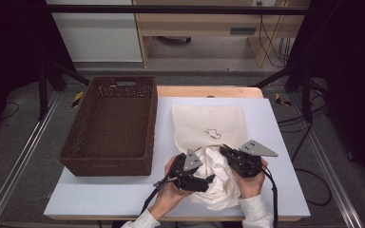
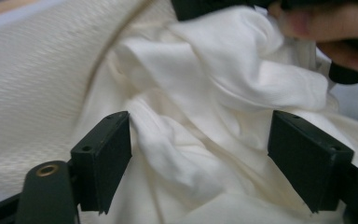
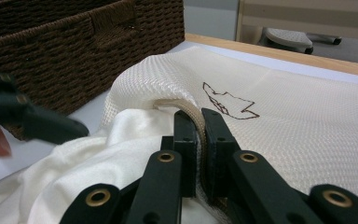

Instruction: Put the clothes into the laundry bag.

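Observation:
A cream mesh bag point(image 1: 209, 124) with a small brown outline drawing point(image 3: 228, 103) lies flat on the table, its mouth toward me. A crumpled white cloth point(image 1: 218, 183) bulges out of that mouth. My right gripper point(image 3: 199, 140) is shut on the bag's rim point(image 3: 186, 103) and lifts it. My left gripper point(image 2: 200, 163) stands open, its jaws wide on either side of a fold of the white cloth point(image 2: 205, 116). In the high view the left gripper point(image 1: 208, 180) sits at the cloth's left side and the right gripper point(image 1: 224, 151) at the bag's mouth.
A dark brown wicker basket point(image 1: 111, 124) stands on the left of the pale table top point(image 1: 271, 156), close to the bag's left edge; its wall point(image 3: 74, 51) is near in the right gripper view. Cables trail from both grippers toward me.

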{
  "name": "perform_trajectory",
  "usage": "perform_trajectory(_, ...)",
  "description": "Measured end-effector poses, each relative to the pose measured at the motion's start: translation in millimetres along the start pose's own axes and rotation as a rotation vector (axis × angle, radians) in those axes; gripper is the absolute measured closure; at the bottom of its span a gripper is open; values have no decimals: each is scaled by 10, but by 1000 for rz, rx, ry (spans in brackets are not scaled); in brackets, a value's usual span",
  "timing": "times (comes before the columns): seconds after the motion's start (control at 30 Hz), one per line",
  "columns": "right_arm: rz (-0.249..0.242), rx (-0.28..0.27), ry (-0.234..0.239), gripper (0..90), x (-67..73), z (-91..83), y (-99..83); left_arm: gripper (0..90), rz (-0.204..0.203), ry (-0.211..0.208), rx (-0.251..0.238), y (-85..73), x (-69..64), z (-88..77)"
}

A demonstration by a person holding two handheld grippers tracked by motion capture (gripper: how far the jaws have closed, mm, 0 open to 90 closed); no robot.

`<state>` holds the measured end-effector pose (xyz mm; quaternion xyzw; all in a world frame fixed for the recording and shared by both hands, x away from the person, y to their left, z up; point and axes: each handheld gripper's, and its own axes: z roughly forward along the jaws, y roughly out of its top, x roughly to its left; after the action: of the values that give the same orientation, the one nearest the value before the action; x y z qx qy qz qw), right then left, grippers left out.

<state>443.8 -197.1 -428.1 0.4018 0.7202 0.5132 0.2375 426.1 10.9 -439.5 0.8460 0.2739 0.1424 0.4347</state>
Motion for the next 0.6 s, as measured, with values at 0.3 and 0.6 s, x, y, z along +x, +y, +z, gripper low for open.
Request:
perform_trajectory(0.3, -2, 11, -1, 856, 6, 41, -26, 628, -40, -11, -13, 44, -58, 285)
perform_trajectory(0.6, 10, -32, -5, 858, -4, -92, 66, 725, 12, 46, -7, 227, -33, 181)
